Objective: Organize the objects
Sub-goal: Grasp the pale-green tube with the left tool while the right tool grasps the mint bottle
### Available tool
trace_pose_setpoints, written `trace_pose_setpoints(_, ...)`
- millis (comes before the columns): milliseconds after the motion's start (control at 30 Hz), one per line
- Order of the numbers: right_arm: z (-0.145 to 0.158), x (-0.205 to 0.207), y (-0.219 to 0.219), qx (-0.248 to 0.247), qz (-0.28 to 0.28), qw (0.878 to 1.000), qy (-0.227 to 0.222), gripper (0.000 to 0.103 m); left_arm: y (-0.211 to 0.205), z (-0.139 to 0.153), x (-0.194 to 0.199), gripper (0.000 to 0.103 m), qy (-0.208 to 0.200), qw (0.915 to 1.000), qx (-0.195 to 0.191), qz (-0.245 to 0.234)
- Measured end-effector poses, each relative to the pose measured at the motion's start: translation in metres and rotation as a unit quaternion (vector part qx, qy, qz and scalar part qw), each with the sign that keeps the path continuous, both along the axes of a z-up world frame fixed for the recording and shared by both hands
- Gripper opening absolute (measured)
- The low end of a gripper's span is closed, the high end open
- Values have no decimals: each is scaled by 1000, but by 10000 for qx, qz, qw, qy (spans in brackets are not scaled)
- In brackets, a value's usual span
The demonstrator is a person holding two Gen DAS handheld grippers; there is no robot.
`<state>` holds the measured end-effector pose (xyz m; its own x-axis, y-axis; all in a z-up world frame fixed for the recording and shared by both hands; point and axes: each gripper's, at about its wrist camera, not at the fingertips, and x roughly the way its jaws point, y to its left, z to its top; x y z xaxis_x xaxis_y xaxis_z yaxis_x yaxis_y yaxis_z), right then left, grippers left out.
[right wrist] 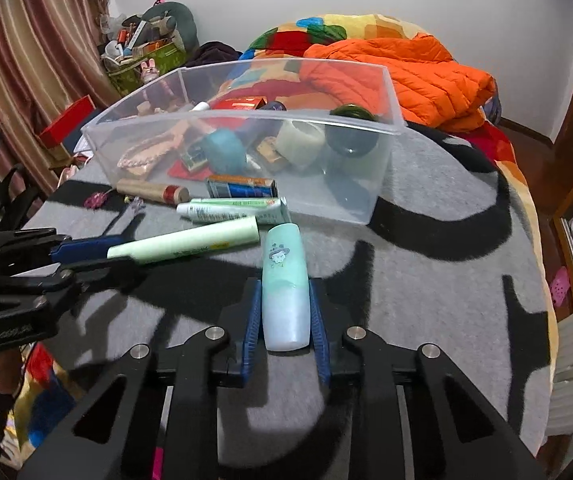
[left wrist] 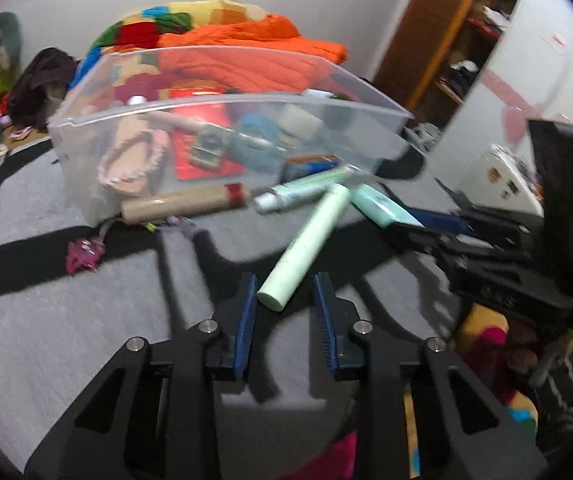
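Right gripper (right wrist: 285,316) nearest the lens: blue pads (right wrist: 253,322) pressed against both flanks of teal bottle (right wrist: 285,284), so clenched on it. Bottle lying lengthwise between the fingers, base toward camera, printed end toward bin (right wrist: 242,120). Cannot tell whether lifted or resting on grey blanket (right wrist: 426,280).

Left gripper (left wrist: 285,300) released: jaws apart, straddling near end of green tube (left wrist: 310,240), pads beside it, not touching. Tube lying diagonally on blanket, far end up against white tube (left wrist: 298,192) just in front of bin.

Loose and outside bin, along its near wall: white tube, brown roll (left wrist: 182,202), pink clip (left wrist: 82,254). Blue-and-orange box (right wrist: 242,186) at the wall; inside or outside not resolvable through clear plastic. Bin already holding several items: tape rolls, red packet, pink braided piece.

Step judged: pickup phase, both hands; right grasp made, left lined up, not closed.

Next move, judged: left jaws to close on tube near its end; long lever arm, so possible droop or swing. Right to lift bottle clear of near rim before release inside. Grippers close together; staggered transfer advisable to avoid collision over bin.
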<state>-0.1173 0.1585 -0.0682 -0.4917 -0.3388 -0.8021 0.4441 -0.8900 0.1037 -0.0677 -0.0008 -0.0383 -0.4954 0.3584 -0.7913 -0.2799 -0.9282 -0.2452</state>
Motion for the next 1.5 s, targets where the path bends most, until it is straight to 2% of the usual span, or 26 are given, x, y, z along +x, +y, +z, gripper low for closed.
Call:
trace_pose_setpoints(67, 0, 1, 1, 69, 8, 10000, 31, 21, 3, 2, 0, 29, 10, 9999, -163, 14)
trace_pose_setpoints(200, 1, -6, 1, 114, -35, 9999, -24, 22, -2, 2, -17, 29, -54, 9995, -224, 228)
trace_pose_setpoints(300, 0, -11, -1, 117, -49, 9999, -33, 27, 5, -1, -27, 31, -148, 9996, -237, 82)
trace_pose_setpoints(400, -1, -12, -4, 151, -65, 9999, 12, 30, 16, -2, -32, 34, -85, 9990, -427, -26)
trace_pose_setpoints(567, -3, -9, -8, 252, -46, 9995, 178, 30, 33, -4, -36, 33, 0, 9980, -561, -290)
trace_pose_setpoints(667, -2, -5, -7, 243, -37, 9994, 230, 26, 39, -4, -28, 33, 12, 9981, -428, -450)
trace_pose_setpoints(733, -2, -3, -6, 219, -47, 9994, 247, 24, 46, -4, -21, 29, 105, 9972, -501, -548)
trace_pose_setpoints(833, -2, 0, -6, 178, -76, 9995, 262, 23, 58, -6, -18, 30, 290, 9946, -775, -631)
trace_pose_setpoints(967, -3, 1, -5, 147, -132, 9995, 261, 23, 64, -9, -28, 28, 331, 9951, -737, -564)
trace_pose_setpoints(1100, 0, 2, 3, -27, -160, 9998, 149, 23, 66, -9, -23, 15, 420, 9945, -736, -610)
trace_pose_setpoints(1300, 9, 11, 10, -125, -167, 9996, 208, 23, 54, -3, 3, 15, 571, 9953, -741, -266)
trace_pose_setpoints(1500, 31, 12, 9, -339, -139, 9984, 436, 23, 27, 18, 19, 15, 757, 9960, -377, 302)
